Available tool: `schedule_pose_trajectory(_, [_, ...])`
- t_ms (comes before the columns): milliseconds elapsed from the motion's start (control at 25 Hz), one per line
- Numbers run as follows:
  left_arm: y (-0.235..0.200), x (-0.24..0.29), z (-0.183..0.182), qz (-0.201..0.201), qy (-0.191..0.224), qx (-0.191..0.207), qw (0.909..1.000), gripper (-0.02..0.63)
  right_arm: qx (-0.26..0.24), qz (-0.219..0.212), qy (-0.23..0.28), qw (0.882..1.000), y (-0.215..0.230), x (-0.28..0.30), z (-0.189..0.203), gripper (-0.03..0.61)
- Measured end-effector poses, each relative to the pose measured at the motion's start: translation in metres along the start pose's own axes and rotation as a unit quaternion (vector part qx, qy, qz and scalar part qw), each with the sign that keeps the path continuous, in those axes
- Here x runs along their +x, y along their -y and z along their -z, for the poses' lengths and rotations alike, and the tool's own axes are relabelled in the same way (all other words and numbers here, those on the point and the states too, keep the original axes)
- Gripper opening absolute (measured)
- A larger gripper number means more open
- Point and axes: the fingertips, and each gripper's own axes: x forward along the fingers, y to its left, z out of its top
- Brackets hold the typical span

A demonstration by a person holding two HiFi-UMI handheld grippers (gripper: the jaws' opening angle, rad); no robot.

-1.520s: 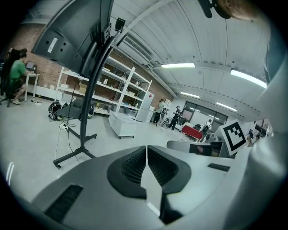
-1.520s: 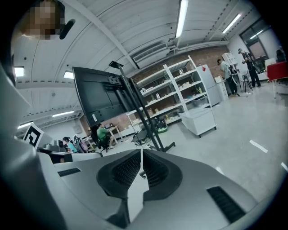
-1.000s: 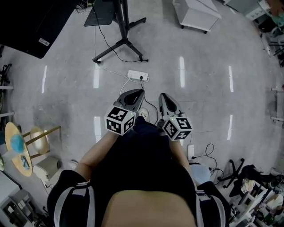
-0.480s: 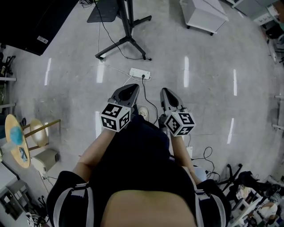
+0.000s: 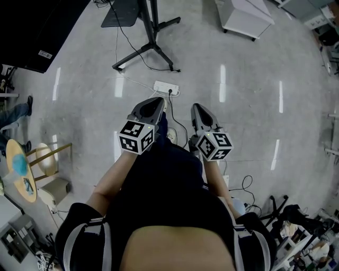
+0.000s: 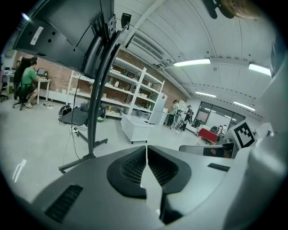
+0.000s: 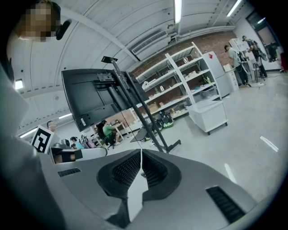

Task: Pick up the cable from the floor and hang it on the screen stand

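Both my grippers are held out side by side in front of the person's body, above the grey floor. The left gripper is shut and empty; its pads meet in the left gripper view. The right gripper is shut too, with nothing between its pads. A white power strip lies just ahead of them, and a black cable runs from it back between the grippers. The black screen stand rises beyond it, with the dark screen at upper left. The stand and screen show in both gripper views.
A white cabinet on wheels stands at the far right. A round wooden stool sits at the left, with a person's leg near it. More cables and gear lie at the lower right. People sit and stand in the background.
The view has shifted forward, so the stand and power strip sit nearer. A person's leg has come in at the left edge. Both grippers stay shut and level.
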Motion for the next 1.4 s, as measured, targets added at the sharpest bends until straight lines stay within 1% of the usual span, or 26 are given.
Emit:
schedule_pose_trajectory(360, [-0.031,0.048,-0.03,0.007,-0.003,-0.004,1.0,0.018,0.014,0.011,-0.007,1.0,0.022,0.048,-0.026,0.026])
schedule_pose_trajectory(560, [-0.063,0.084,-0.052,0.011,-0.014,-0.002,0.9998,0.018,0.011,0.017,-0.009,1.0,0.031,0.09,-0.051,0.026])
schedule_pose_trajectory(760, [-0.077,0.119,-0.074,0.035,-0.023,0.009,0.9991,0.018,0.017,0.011,-0.017,1.0,0.037,0.121,-0.074,0.026])
schedule_pose_trajectory(960, [-0.092,0.148,-0.091,0.052,-0.026,0.005,0.9983,0.018,0.049,0.016,-0.015,0.999,0.046,0.148,-0.087,0.026])
schedule_pose_trajectory(1200, [-0.126,0.185,-0.094,0.069,-0.048,0.01,0.9965,0.018,0.07,0.035,-0.017,0.997,0.069,0.195,-0.096,0.026])
schedule_pose_trajectory(1280, [-0.134,0.197,-0.094,0.073,-0.053,0.012,0.9958,0.018,0.065,0.037,-0.021,0.997,0.079,0.208,-0.098,0.026])
schedule_pose_trajectory(1400, [-0.142,0.213,-0.095,0.086,-0.055,0.02,0.9946,0.018,0.052,0.025,-0.027,0.998,0.091,0.229,-0.104,0.026])
